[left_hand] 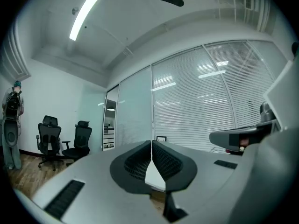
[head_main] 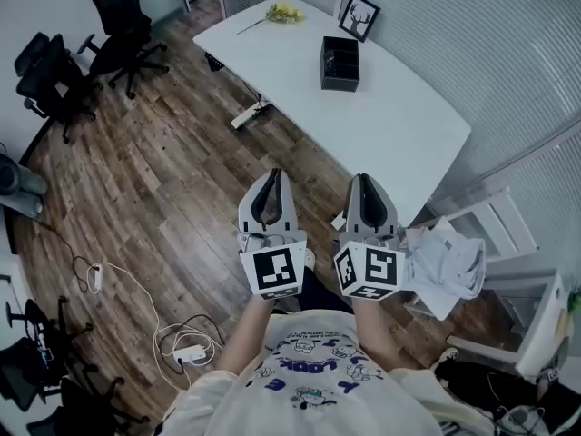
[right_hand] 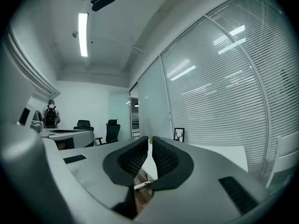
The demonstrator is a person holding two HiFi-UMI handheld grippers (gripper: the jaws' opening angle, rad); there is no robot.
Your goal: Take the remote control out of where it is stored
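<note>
No remote control shows in any view. A black open-topped box [head_main: 339,64] stands on the white table [head_main: 390,130] ahead; its inside is too dark to read. My left gripper [head_main: 272,174] is held over the wooden floor, short of the table's near edge, with its jaws shut and nothing between them. My right gripper [head_main: 364,180] hangs beside it at the same height, jaws also together and empty. In the left gripper view the dark pads [left_hand: 138,162] meet at the tips of the left gripper [left_hand: 151,142]. The right gripper [right_hand: 150,138] looks the same in its own view.
A framed deer picture [head_main: 359,16] and yellow flowers [head_main: 285,13] sit at the table's far end. Black office chairs [head_main: 118,34] stand at the back left. A white chair with cloth [head_main: 449,262] is at my right. Cables [head_main: 177,343] lie on the floor at left.
</note>
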